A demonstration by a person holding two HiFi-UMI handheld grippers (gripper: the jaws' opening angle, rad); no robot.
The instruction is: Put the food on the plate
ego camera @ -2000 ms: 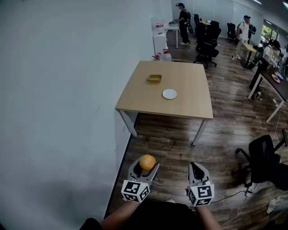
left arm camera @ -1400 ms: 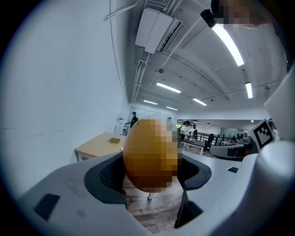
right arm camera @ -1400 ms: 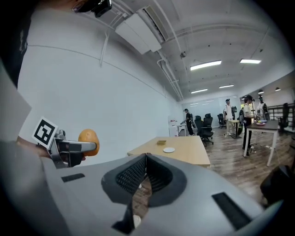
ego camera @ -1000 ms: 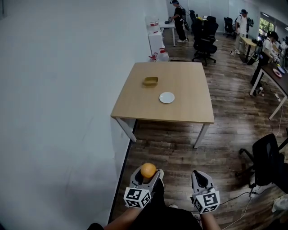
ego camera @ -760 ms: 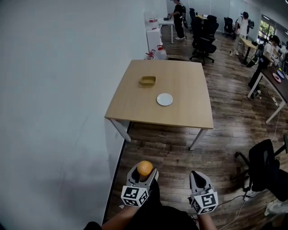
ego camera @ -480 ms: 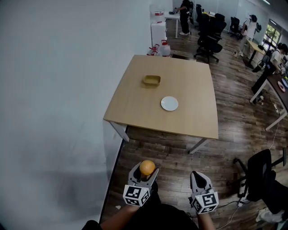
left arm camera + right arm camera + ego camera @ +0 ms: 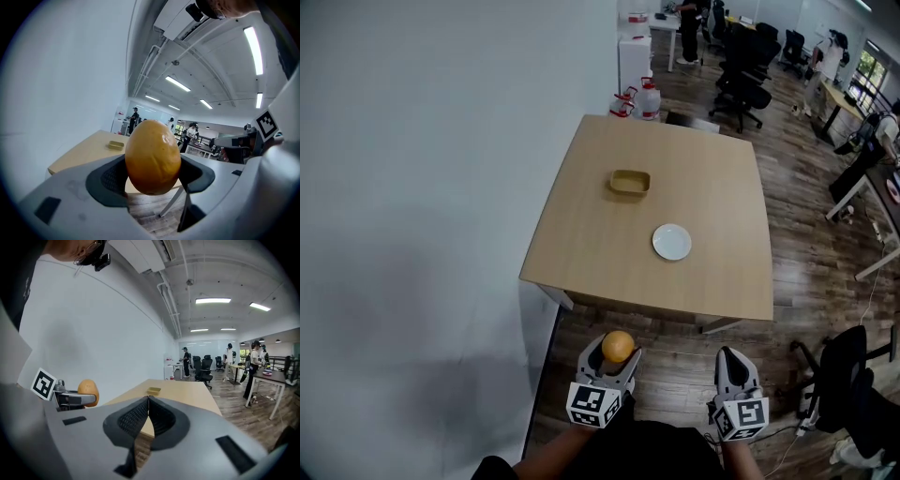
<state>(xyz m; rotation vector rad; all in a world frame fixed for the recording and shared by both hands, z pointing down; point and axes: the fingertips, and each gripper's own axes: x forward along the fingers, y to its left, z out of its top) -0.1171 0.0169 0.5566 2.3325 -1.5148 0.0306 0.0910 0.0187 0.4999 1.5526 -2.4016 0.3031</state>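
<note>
My left gripper [image 7: 618, 356] is shut on an orange, egg-shaped piece of food [image 7: 618, 346], which fills the middle of the left gripper view [image 7: 153, 157]. It hangs over the wooden floor, short of the table's near edge. My right gripper [image 7: 732, 369] is shut with nothing in it, its pads [image 7: 148, 417] pressed together. The small white plate [image 7: 672, 242] lies on the light wooden table [image 7: 600, 253], right of centre. From the right gripper view the food [image 7: 88, 392] shows at the left, in the other gripper.
A shallow yellow tray [image 7: 630, 182] sits on the table behind the plate. A white wall [image 7: 441, 206] runs along the left. A black office chair [image 7: 853, 375] stands at the right. Further desks, chairs and people are at the back of the room.
The view has come closer to the table, which now lies larger and nearer the grippers. Both grippers kept their pose; the left one still holds the food.
</note>
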